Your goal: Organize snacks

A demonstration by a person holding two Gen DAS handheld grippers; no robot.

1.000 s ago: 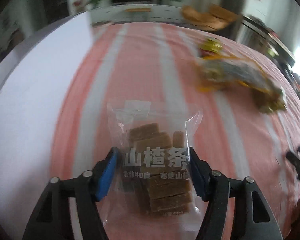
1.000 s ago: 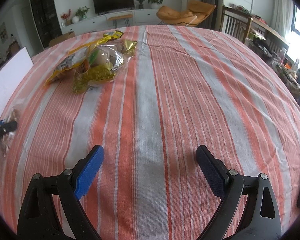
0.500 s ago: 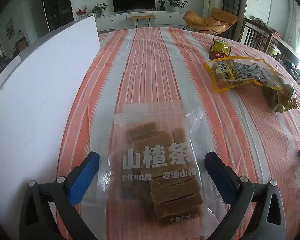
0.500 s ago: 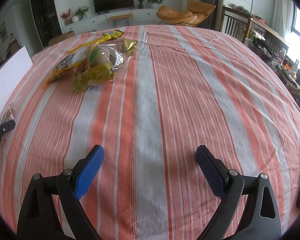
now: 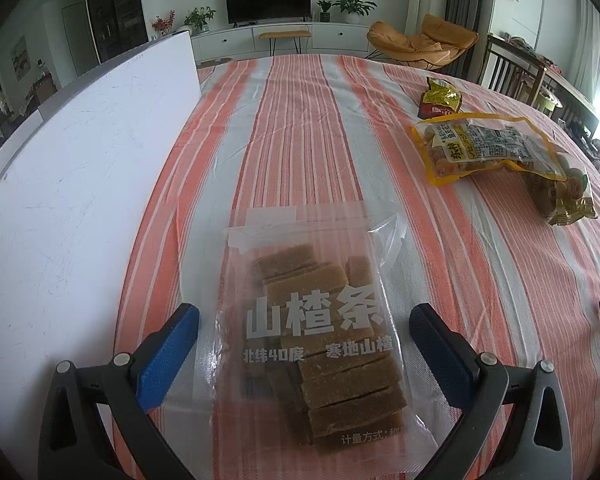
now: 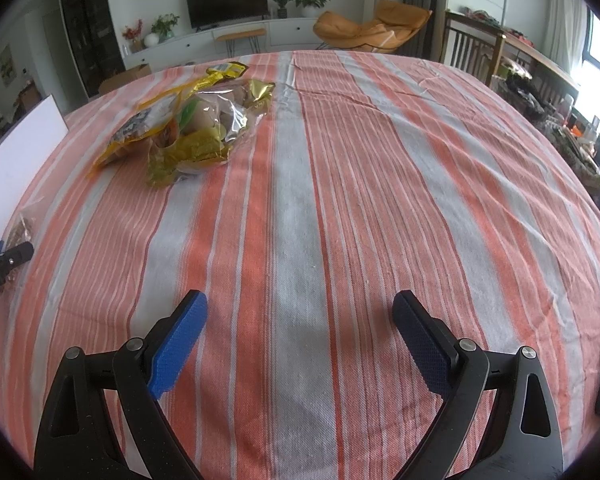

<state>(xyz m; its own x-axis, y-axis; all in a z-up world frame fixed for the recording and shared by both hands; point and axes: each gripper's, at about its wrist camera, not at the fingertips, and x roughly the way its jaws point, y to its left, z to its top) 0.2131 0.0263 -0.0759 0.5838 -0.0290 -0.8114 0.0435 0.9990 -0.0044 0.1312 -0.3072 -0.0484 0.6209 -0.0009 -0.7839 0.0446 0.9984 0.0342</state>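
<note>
The clear bag of hawthorn strips (image 5: 316,344) lies flat on the striped bench (image 5: 300,128), just beside the white board (image 5: 80,184). The left claw (image 5: 304,344) has just been opening; it straddles the bag, released. The film is likely slippery and light, the strips firm: grip across the strip stack.

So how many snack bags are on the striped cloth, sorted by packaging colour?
Clear bag of brown bars: 1
Yellow-edged bag with a label: 1
Gold-and-clear bag of round snacks: 1
Small gold-and-red packet: 1
Total: 4
</note>
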